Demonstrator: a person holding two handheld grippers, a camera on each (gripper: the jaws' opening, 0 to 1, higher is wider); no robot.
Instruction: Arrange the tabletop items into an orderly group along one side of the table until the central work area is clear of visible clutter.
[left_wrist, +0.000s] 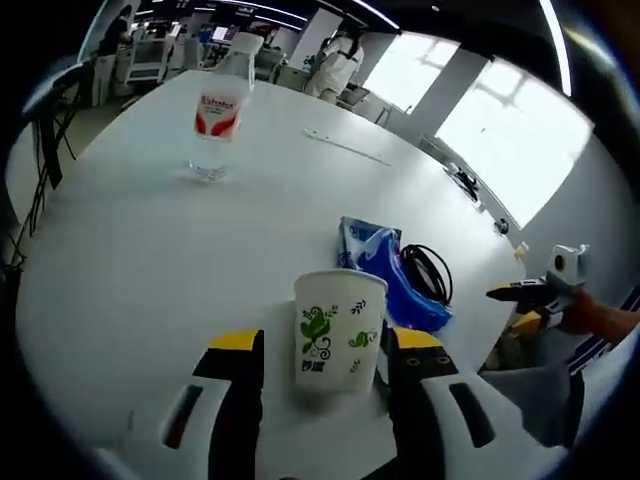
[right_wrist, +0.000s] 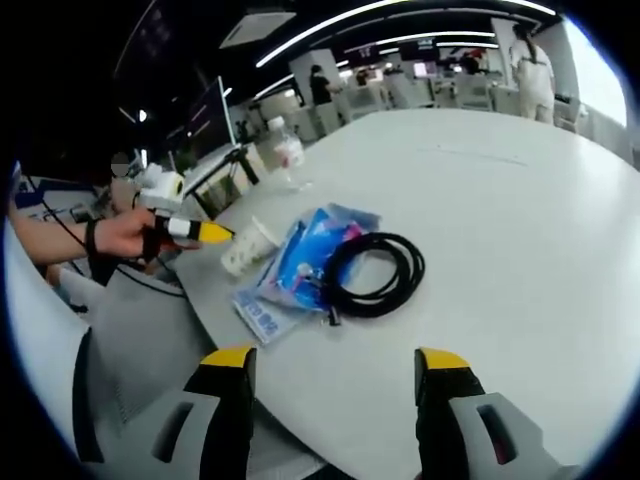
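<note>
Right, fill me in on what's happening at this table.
A person is tidying a white table with two handheld grippers. The left gripper has its jaws either side of a paper cup; whether they're gripping it isn't clear. The right gripper hovers open near a coiled black cable lying on blue packets. A water bottle stands further off.

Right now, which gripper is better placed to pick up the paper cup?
Left. The paper cup stands upright between the left gripper fingers, which are open on either side of it. The right gripper is open near the table's edge, with the black cable and blue packet ahead.
</note>
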